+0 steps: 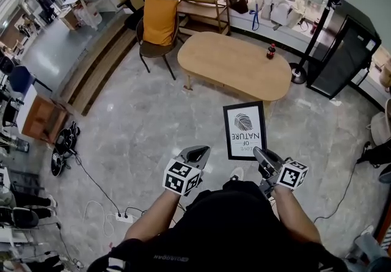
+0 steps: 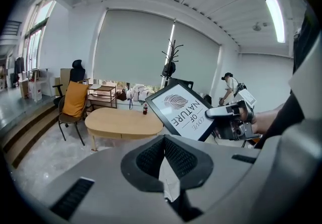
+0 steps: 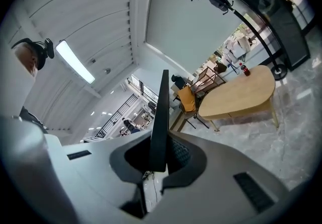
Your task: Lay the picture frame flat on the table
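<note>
A black picture frame [image 1: 244,130] with a white print reading "LOVE OF NATURE" hangs in the air over the floor, short of the oval wooden table [image 1: 235,66]. My right gripper [image 1: 264,158] is shut on the frame's lower right edge. In the right gripper view the frame [image 3: 160,117] stands edge-on between the jaws of that gripper [image 3: 158,160]. The left gripper [image 1: 197,154] hovers beside it at the left, shut and holding nothing. From the left gripper view I see the tilted frame [image 2: 183,109] and the right gripper [image 2: 229,117] holding it.
A small dark bottle [image 1: 270,51] stands near the table's far right end. A chair with an orange cushion [image 1: 159,23] sits left of the table, a wooden shelf [image 1: 204,2] behind it. A coat stand [image 1: 317,26] and black cabinet [image 1: 345,57] stand right. Cables [image 1: 104,203] lie on the floor.
</note>
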`<act>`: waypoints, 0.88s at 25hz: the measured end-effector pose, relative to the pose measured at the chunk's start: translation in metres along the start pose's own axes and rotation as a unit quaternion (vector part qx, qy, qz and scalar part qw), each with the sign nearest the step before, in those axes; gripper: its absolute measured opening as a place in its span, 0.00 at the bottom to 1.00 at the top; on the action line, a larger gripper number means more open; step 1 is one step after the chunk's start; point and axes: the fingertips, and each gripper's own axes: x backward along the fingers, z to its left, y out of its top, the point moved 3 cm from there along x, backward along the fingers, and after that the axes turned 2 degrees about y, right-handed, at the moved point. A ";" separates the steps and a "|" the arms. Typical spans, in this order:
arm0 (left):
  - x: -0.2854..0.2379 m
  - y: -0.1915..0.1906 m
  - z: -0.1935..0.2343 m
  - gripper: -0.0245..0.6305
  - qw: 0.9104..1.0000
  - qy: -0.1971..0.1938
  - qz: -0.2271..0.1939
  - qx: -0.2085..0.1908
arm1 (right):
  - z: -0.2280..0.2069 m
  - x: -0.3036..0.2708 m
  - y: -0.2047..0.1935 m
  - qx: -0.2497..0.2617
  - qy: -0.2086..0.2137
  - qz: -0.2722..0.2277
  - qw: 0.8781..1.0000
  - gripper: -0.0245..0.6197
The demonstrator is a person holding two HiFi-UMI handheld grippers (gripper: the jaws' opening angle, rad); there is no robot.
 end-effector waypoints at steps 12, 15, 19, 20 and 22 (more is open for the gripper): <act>-0.108 0.061 0.022 0.05 0.999 -0.026 0.016 -0.009 | -0.078 -0.037 0.066 -0.016 -0.009 0.002 1.000 0.07; -0.121 0.061 0.032 0.05 0.999 -0.030 0.034 -0.015 | -0.088 -0.044 0.068 -0.028 -0.017 0.004 0.999 0.07; -0.145 0.073 0.057 0.05 0.998 -0.033 0.046 -0.005 | -0.108 -0.057 0.083 -0.034 -0.025 -0.004 0.999 0.07; -0.153 0.078 0.062 0.05 0.998 -0.037 0.047 -0.006 | -0.113 -0.061 0.087 -0.037 -0.030 -0.006 0.999 0.07; -0.172 0.089 0.073 0.05 0.998 -0.048 0.048 -0.014 | -0.125 -0.069 0.096 -0.040 -0.040 -0.011 0.998 0.07</act>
